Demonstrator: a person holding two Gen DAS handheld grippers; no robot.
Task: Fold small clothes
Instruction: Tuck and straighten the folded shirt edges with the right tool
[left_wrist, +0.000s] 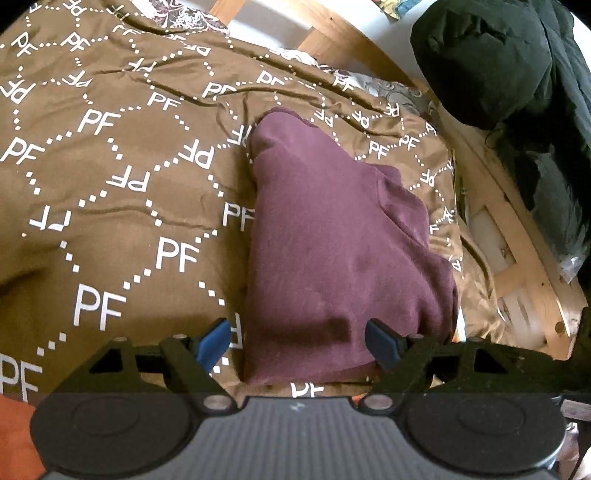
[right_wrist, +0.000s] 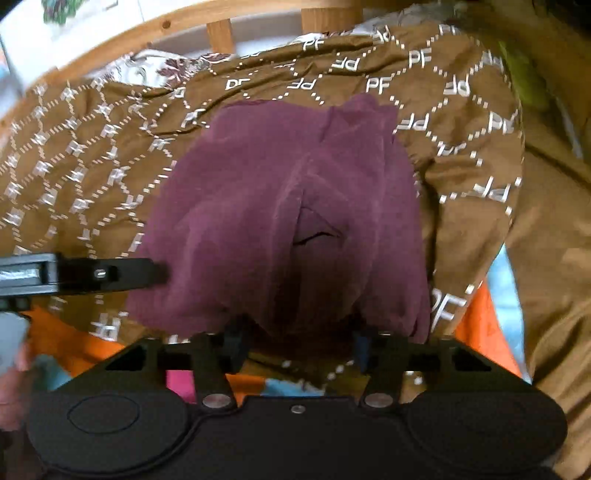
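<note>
Both claws stand spread with nothing between their pads: the left gripper (left_wrist: 297, 341) hovers at the near edge of the maroon garment (left_wrist: 332, 251), its blue fingertips (left_wrist: 214, 338) wide to either side of the cloth's near end, and the right gripper (right_wrist: 297, 341) hangs likewise over the same garment (right_wrist: 280, 218), fingers apart. That garment lies partly folded on the brown bedspread (left_wrist: 110, 158) printed with white "PF" letters, toward the spread's right-hand edge as the left wrist view has it. Only the left wrist view shows the wooden bed frame (left_wrist: 517, 236) running down that side and a heap of dark clothing (left_wrist: 491, 62) beyond the far right corner. Only the right wrist view shows the left gripper (right_wrist: 159, 273) from the side, reaching in from the left edge to the garment's left border, along with a fold and small opening in the middle of the cloth and some orange, pink and blue fabric (right_wrist: 480, 328) under the spread's near edge. The right wrist view is blurred, so the garment's seams are hard to read, and whether the left fingertips touch the cloth cannot be told. The garment's near end is hidden behind both gripper bodies.
</note>
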